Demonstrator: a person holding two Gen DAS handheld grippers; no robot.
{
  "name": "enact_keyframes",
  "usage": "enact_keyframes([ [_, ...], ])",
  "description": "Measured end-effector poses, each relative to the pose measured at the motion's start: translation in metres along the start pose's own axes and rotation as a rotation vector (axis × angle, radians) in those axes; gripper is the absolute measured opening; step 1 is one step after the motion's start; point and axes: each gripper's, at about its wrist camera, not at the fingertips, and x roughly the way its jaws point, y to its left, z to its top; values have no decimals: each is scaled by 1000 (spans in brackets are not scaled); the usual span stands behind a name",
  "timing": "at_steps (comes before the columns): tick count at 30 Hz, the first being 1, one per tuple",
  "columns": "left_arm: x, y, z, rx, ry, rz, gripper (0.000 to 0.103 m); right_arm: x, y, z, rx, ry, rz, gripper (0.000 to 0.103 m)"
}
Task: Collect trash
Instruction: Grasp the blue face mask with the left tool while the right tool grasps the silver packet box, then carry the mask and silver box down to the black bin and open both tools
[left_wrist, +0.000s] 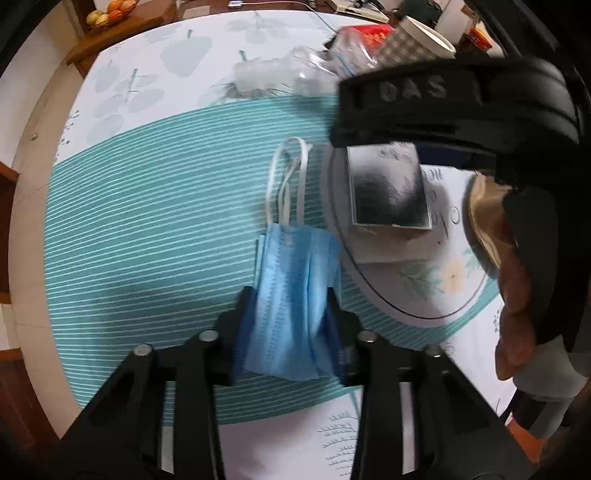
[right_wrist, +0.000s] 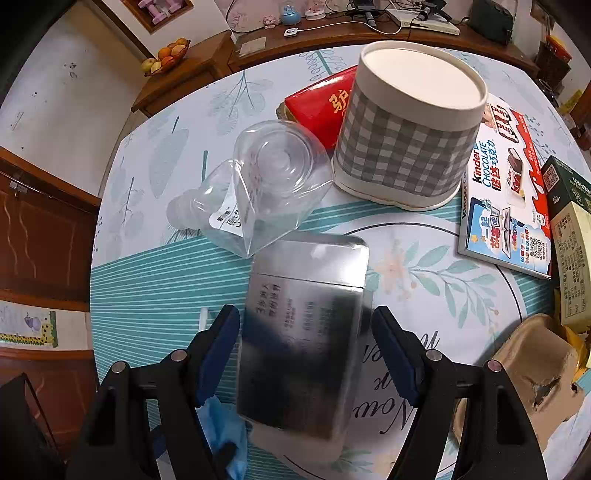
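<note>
My left gripper (left_wrist: 290, 314) is shut on a blue face mask (left_wrist: 291, 295), which hangs between the fingers with its white ear loops (left_wrist: 286, 181) pointing away over the table. My right gripper (right_wrist: 306, 350) is open, its fingers on either side of a silver box (right_wrist: 303, 332) that lies on the tablecloth; there are gaps on both sides. The silver box also shows in the left wrist view (left_wrist: 388, 188), under the black body of the right gripper (left_wrist: 443, 107). A bit of the blue mask shows in the right wrist view (right_wrist: 225, 432).
A crushed clear plastic bottle (right_wrist: 266, 184), a grey checked paper cup upside down (right_wrist: 406, 136), a red packet (right_wrist: 321, 103), a Kinder chocolate box (right_wrist: 506, 199), a green box (right_wrist: 569, 195) and a brown egg carton (right_wrist: 528, 391) lie on the round table (right_wrist: 155, 288).
</note>
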Motion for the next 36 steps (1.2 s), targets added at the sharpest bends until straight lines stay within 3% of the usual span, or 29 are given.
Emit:
enact_keyframes([
  [3,-6,11,0,-29,-9,21,14,-1,1,-1,2,-1,-3,75],
  [13,-25,29,-8,-75,-35,110,9,6,27,-20,-95,-4,-133,74],
  [16,-29,32,-14,-79,-42,124,9,4,31,-30,-116,-24,-157,64],
  [26,-52,18,-46,-48,-100,172,9,-37,6,-89,-30,-56,-8,60],
  [33,-101,-21,-107,-48,-147,204,9,-110,-8,-162,-32,-107,154,60],
  [36,-125,-43,-144,-55,-165,229,9,-151,-22,-210,-59,-122,230,60],
])
